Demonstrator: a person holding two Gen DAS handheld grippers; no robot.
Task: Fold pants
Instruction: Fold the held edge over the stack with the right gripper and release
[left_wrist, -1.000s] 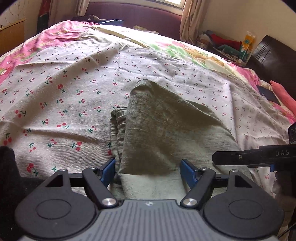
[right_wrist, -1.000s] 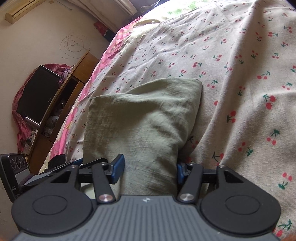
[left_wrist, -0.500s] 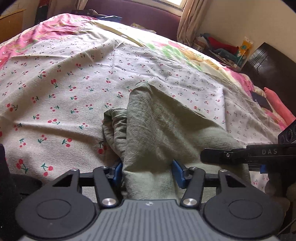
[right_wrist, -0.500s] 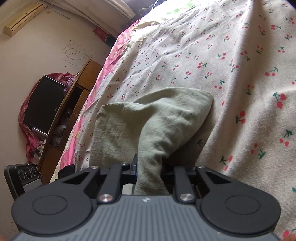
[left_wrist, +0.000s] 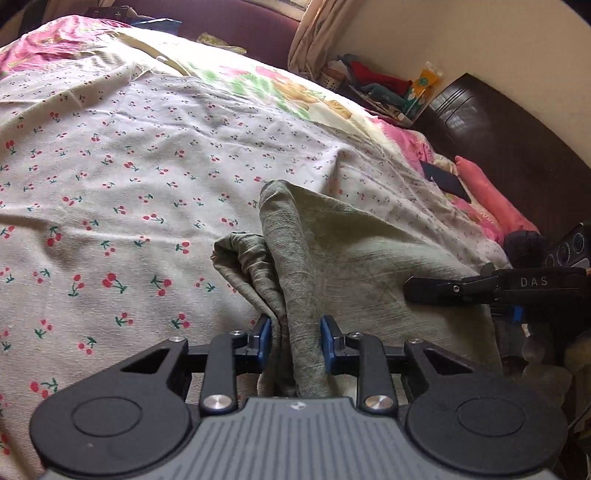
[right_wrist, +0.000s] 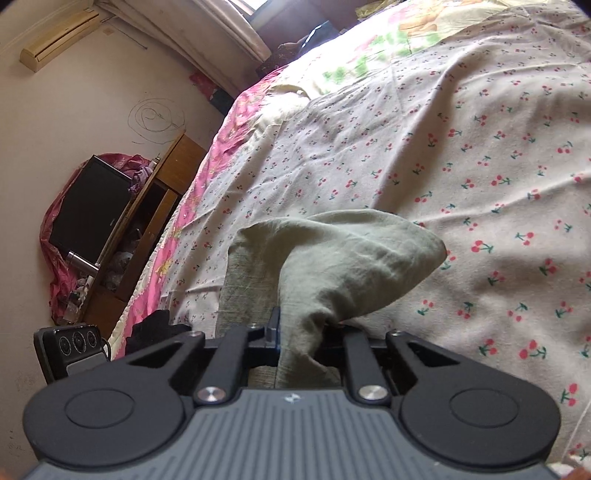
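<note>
The olive-green pants (left_wrist: 354, 254) lie partly folded on the cherry-print bedsheet (left_wrist: 110, 166). My left gripper (left_wrist: 295, 341) is shut on the near edge of the pants, the cloth bunched into a ridge between its blue pads. My right gripper (right_wrist: 308, 332) is shut on another part of the near edge and lifts the pants (right_wrist: 343, 266) into a tent shape. The right gripper's finger also shows in the left wrist view (left_wrist: 443, 290), just right of the pants.
A dark headboard (left_wrist: 517, 147) and a pink pillow (left_wrist: 491, 195) are at the right. A dark phone (left_wrist: 445, 181) lies on the bed near them. A wooden cabinet with a black TV (right_wrist: 92, 218) stands left of the bed.
Both grippers have closed on the near edge of the pants. The cloth has been pulled up and bunched into ridges, its far end lifted from the sheet.
</note>
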